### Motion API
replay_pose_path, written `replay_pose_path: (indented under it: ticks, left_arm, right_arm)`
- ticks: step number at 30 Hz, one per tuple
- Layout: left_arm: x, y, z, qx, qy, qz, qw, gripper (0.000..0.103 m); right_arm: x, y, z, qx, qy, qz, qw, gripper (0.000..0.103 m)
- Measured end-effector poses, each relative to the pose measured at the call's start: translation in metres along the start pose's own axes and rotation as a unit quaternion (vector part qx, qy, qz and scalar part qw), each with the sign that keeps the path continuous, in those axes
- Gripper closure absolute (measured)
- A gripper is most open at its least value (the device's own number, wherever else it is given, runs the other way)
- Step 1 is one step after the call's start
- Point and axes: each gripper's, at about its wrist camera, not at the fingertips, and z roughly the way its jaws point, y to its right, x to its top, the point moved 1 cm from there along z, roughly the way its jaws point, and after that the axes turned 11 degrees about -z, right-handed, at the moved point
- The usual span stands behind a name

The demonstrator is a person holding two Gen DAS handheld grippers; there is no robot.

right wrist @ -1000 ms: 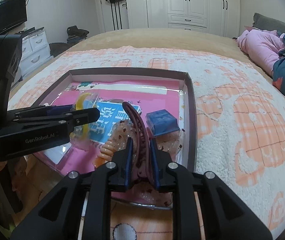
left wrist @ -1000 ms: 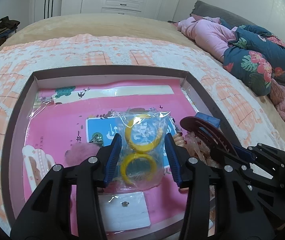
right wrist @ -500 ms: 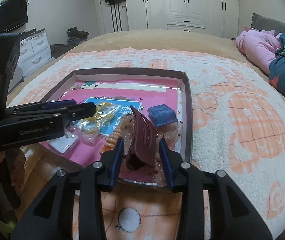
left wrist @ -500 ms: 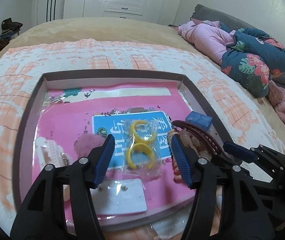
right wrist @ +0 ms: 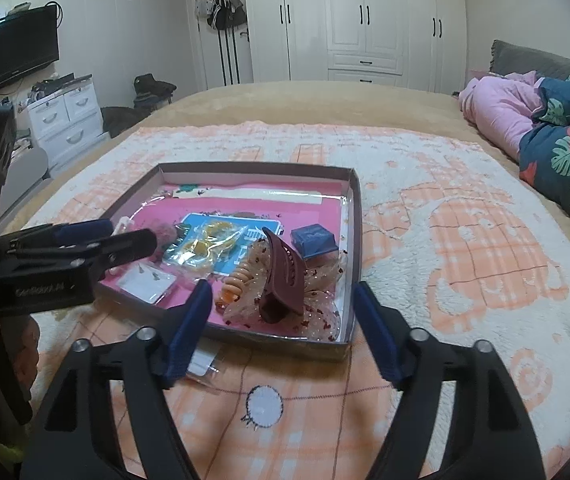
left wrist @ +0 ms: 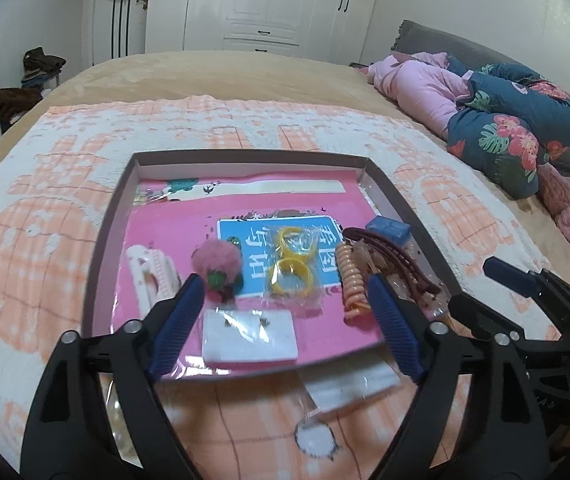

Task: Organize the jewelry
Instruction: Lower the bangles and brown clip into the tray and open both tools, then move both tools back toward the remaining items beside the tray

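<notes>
A shallow box [left wrist: 101,240] [right wrist: 355,200] with a pink lining lies on the bed. In it lie a bag with two yellow rings [left wrist: 291,270] [right wrist: 209,240], a maroon hair claw [left wrist: 395,260] [right wrist: 283,278], an orange spiral tie [left wrist: 351,280] [right wrist: 237,276], a blue box [left wrist: 388,227] [right wrist: 314,240], a pink pompom [left wrist: 217,260], a white clip [left wrist: 149,276] and an earring card [left wrist: 249,338] [right wrist: 149,282]. My left gripper [left wrist: 285,300] [right wrist: 85,236] is open and empty, above the box's near edge. My right gripper [right wrist: 281,300] [left wrist: 505,276] is open and empty, just short of the claw.
A packet in clear plastic [left wrist: 349,394] [right wrist: 201,362] lies on the orange-and-white blanket [right wrist: 465,240] in front of the box. Pink and floral bedding [left wrist: 505,120] is heaped at the right. White wardrobes [right wrist: 365,20] stand behind the bed, a dresser [right wrist: 65,116] and TV at the left.
My left gripper let go of the ring bag, which now lies in the box. My right gripper let go of the hair claw. Both opened wide and drew back toward me.
</notes>
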Motion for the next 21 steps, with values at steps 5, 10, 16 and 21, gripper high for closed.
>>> replay_pose_path:
  ticks: [5, 10, 16, 21]
  left_arm:
    - [-0.009, 0.002, -0.022, 0.004, 0.013, 0.001, 0.9999, 0.016]
    - [-0.017, 0.001, -0.044, 0.011, 0.029, 0.000, 0.9995, 0.011]
    - [-0.029, -0.005, -0.066, 0.022, 0.033, -0.004, 0.9992, 0.011]
    - [-0.044, -0.008, -0.083, 0.035, 0.034, -0.001, 0.9988, 0.011]
  right_arm:
    - [0.000, -0.003, -0.019, 0.001, 0.012, 0.003, 1.000, 0.021]
    - [-0.002, -0.007, -0.036, 0.001, 0.017, 0.002, 1.000, 0.018]
    - [-0.007, -0.013, -0.055, -0.002, 0.024, -0.004, 1.000, 0.016]
    - [-0.013, -0.021, -0.069, -0.001, 0.031, -0.007, 1.000, 0.015]
